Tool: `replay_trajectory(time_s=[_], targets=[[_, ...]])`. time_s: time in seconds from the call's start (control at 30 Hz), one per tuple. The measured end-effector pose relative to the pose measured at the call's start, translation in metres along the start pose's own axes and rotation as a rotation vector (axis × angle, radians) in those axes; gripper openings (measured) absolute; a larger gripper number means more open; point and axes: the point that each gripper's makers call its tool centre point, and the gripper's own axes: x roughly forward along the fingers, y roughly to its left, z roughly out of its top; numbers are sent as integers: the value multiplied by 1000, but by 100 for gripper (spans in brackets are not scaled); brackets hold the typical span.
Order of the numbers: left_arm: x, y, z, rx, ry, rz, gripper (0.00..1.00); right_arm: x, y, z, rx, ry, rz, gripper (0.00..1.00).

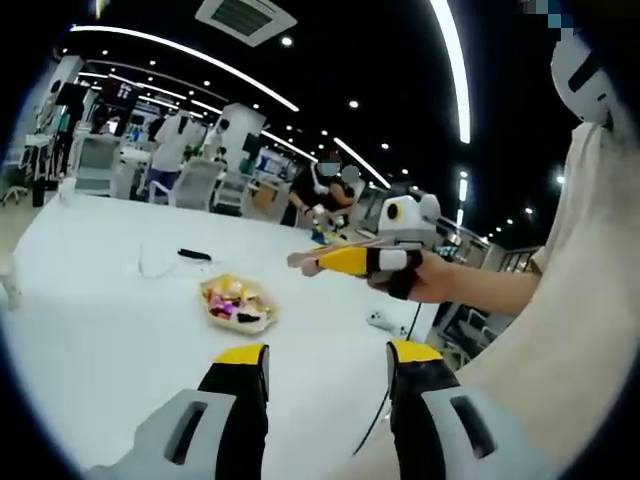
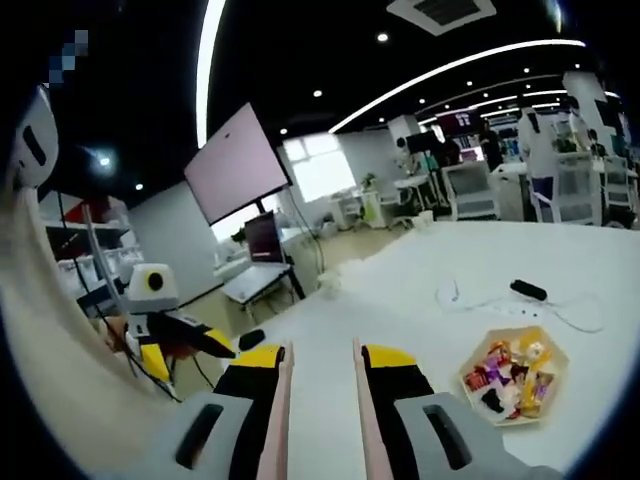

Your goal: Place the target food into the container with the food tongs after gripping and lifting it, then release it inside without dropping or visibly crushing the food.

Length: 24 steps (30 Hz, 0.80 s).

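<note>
Two grippers are hovering above a white table (image 1: pixel 90 330), neither touching it. In the left gripper view, the left gripper (image 1: pixel 328 358) is showing its yellow-tipped jaws standing wide apart with nothing between them. Beyond and to the left of its left jaw, a tray (image 1: pixel 238 303) of mixed wrapped food is resting on the table, apart from both jaws. A black device with a thin white cable (image 1: pixel 150 268) is lying farther back on the table.

This view is also showing the right gripper (image 1: pixel 305 260) entering from the right, held in a person's hand (image 1: pixel 420 280). Pale tongs (image 1: pixel 335 243) are lying along its jaws, tips pointing left, above and to the right of the tray and not touching it. Seated people and chairs are showing beyond the far table edge.

In the right gripper view, the right gripper (image 2: pixel 320 360) is holding the tongs' (image 2: pixel 284 420) two pale arms along the inner faces of its jaws, with a narrow gap between the arms and nothing caught in it. The tray (image 2: pixel 515 377) is sitting to the lower right, well clear of the tong arms. The cable (image 2: pixel 500 300) is lying behind it. What this view is adding is the left gripper (image 2: pixel 205 345) at the lower left, off the table's edge, and a large wall screen (image 2: pixel 235 165) with desks behind. Whether the left gripper's jaws are parted cannot be judged from this angle.
</note>
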Motion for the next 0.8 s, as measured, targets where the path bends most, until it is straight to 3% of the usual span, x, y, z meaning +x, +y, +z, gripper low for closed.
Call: replay_trajectory(time_s=[0.2,0.47,0.8], targets=[[-4,-1,3,2,-2,-13,36,12,27,-2,-21,36,121,30],[-15,5,9,16,-28,12,33,20,57,-4,-37,64,254,30],[-19,-1,8,-7,-54,-8,24,22,75,-16,-46,125,319,30]])
